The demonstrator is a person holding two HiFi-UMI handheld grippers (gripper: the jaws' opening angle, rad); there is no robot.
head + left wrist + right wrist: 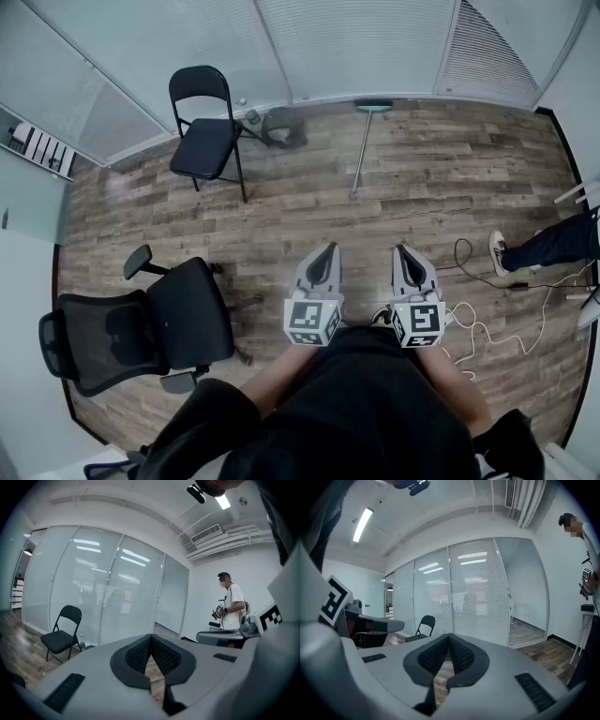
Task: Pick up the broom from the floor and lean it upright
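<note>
Both tools are clenched shut on nothing, left tool and right tool alike. The broom is laid flat on the floor well ahead, near the glass wall. The cable just right of the right tool could easily be tripped on. Plenty of open floor is left straight ahead, and the folding chair is parked ahead-left.

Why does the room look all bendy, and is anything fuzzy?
Head view: the wide lens bends the wooden floor and glass wall into curves. Left gripper view: the floor at the left edge looks smeared. Right gripper view: the ceiling light glows bright.
</note>
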